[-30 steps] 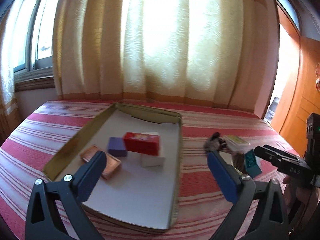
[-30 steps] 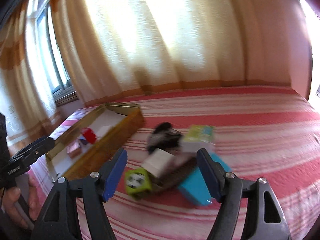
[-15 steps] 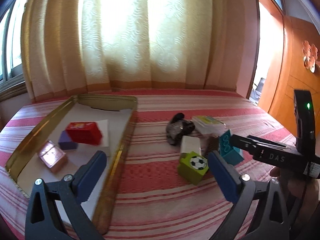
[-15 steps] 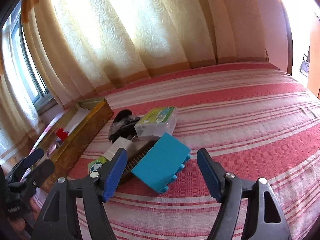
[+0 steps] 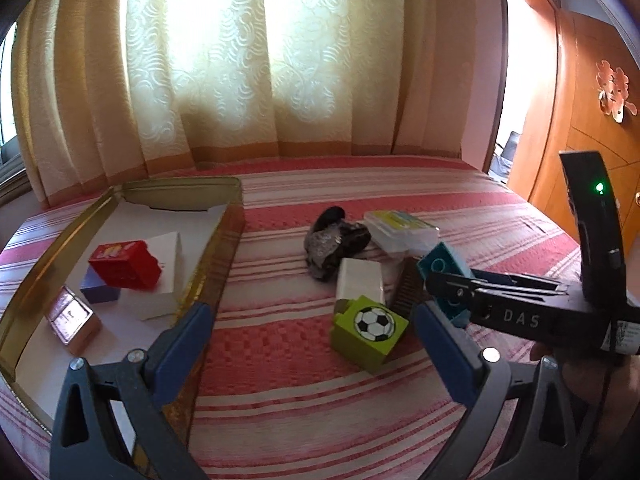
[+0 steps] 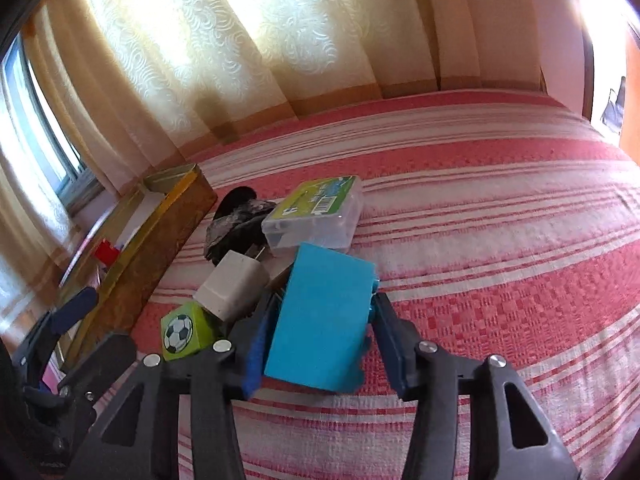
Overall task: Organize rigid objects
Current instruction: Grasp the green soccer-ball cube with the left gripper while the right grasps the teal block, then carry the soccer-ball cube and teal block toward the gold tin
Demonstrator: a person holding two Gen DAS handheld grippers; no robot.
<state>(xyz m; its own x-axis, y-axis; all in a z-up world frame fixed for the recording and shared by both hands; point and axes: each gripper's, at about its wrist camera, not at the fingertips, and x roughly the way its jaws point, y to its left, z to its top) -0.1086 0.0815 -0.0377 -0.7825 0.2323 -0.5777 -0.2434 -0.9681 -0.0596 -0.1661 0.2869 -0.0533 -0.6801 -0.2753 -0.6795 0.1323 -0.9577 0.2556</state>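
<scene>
Task partly done, judging by the layout. The gold tin tray (image 5: 224,216), at left of the left wrist view, already holds a red block (image 5: 126,264) resting on a purple block (image 5: 100,292) and a white box (image 5: 164,276), plus a pink foil-wrapped bar (image 5: 74,320) near its lower left wall. Left outside, in a loose pile on the striped bedspread (image 5: 300,400) at centre right: green football cube (image 5: 370,332), white charger (image 5: 360,284), dark crumpled item (image 5: 332,244), clear plastic case (image 5: 400,232), and the blue brick (image 6: 320,320). Something dark and ribbed lies under the pile; cannot identify it. Right gripper (image 6: 320,344), lower centre of its own view, is closing around the blue brick; left pad appears to touch it, right pad looks just short, so not yet a firm grasp. Left gripper (image 5: 312,348) spread wide, nothing between its jaws, hovering over the bedspread between tray and cube. Five or so items remain.
</scene>
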